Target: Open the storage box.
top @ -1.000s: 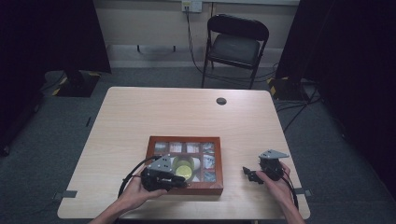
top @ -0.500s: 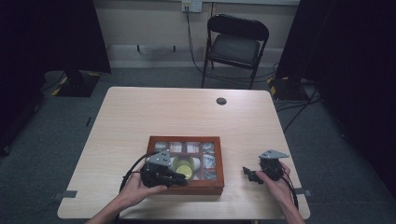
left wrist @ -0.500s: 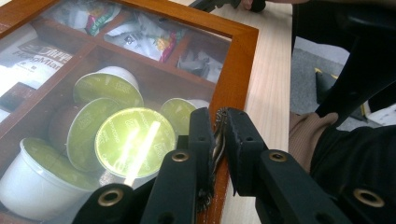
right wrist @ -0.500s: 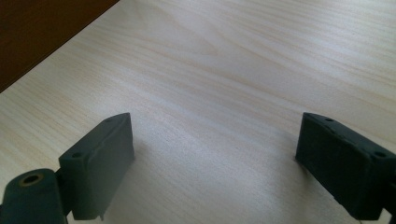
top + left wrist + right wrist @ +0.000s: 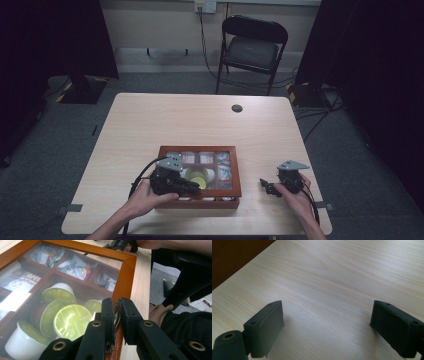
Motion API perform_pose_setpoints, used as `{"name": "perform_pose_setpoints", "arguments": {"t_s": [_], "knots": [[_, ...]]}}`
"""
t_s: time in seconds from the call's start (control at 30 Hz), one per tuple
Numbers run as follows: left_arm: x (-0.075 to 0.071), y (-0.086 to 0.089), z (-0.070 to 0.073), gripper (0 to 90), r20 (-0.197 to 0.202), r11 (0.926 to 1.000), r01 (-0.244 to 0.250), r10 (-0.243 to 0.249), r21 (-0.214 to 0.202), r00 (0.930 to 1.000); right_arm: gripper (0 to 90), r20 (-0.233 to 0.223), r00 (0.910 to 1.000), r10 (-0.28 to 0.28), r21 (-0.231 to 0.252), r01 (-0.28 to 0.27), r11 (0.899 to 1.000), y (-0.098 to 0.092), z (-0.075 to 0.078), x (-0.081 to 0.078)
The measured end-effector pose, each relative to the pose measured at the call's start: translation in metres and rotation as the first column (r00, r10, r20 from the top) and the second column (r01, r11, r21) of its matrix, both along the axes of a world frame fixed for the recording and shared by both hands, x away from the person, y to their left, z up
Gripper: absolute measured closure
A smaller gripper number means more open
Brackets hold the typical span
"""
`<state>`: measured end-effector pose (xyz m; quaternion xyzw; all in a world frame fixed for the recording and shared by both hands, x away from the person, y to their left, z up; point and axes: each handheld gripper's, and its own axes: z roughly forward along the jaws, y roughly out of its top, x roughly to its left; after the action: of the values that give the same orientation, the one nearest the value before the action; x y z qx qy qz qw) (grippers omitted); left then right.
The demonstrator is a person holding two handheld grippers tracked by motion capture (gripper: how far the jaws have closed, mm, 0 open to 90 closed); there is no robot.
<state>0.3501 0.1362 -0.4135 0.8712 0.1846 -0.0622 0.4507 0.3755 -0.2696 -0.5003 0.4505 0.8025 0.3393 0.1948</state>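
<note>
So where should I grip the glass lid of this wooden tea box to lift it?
Grip the small metal clasp on the lid's front frame edge, coming in from the person's side. It is the lid's one protruding part; the frame lies flat. The left gripper is already pinched on it.

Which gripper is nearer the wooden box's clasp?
Left. The left gripper is shut on the clasp at the wooden box front edge. The right gripper rests on the table off the box's right side, jaws open.
</note>
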Motion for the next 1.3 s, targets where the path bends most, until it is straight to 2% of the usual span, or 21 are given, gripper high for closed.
{"name": "perform_pose_setpoints", "arguments": {"t_s": [0.13,0.37,0.53,0.73,0.83,0.9,1.13,1.27,1.3], "knots": [[0.003,0.002,0.007,81.5,-0.011,0.9997,-0.004,0.003,-0.024,0.9999,10.4,0.000,1.0000,-0.001,0.000,0.001,1.000,0.000,0.000,0.000],[0.010,-0.001,0.018,81.5,-0.038,0.9998,0.017,-0.017,0.014,0.9991,10.4,0.000,1.0000,-0.001,0.000,0.001,1.000,0.000,0.000,0.000],[0.016,0.002,0.027,81.4,-0.078,0.9998,-0.011,0.010,-0.015,0.9969,10.4,0.001,1.0000,-0.001,0.000,0.001,1.000,0.000,0.000,0.000],[0.021,0.002,0.035,81.4,-0.081,0.9996,-0.013,0.011,-0.024,0.9966,10.4,0.000,1.0000,-0.002,0.000,0.002,1.000,0.000,0.000,0.000],[0.024,0.002,0.038,81.3,-0.110,0.9997,-0.021,0.020,-0.012,0.9937,10.4,0.001,1.0000,-0.001,0.000,0.001,1.000,0.000,0.000,0.000],[0.024,0.000,0.040,81.1,-0.112,0.9996,-0.028,0.029,0.006,0.9932,10.4,0.001,1.0000,-0.001,-0.001,0.001,1.000,0.000,0.000,0.000],[0.033,0.002,0.051,81.1,-0.133,0.9994,-0.034,0.032,-0.009,0.9905,10.4,0.001,1.0000,-0.001,0.000,0.001,1.000,0.000,0.000,0.000],[0.037,0.000,0.056,81.1,-0.144,0.9998,-0.020,0.021,0.008,0.9894,10.4,0.001,1.0000,-0.002,0.000,0.002,1.000,0.000,0.000,0.000],[0.038,0.000,0.058,81.1,-0.139,0.9995,-0.032,0.033,0.005,0.9898,10.4,0.001,1.0000,-0.001,0.000,0.001,1.000,0.000,0.000,0.000]]}}
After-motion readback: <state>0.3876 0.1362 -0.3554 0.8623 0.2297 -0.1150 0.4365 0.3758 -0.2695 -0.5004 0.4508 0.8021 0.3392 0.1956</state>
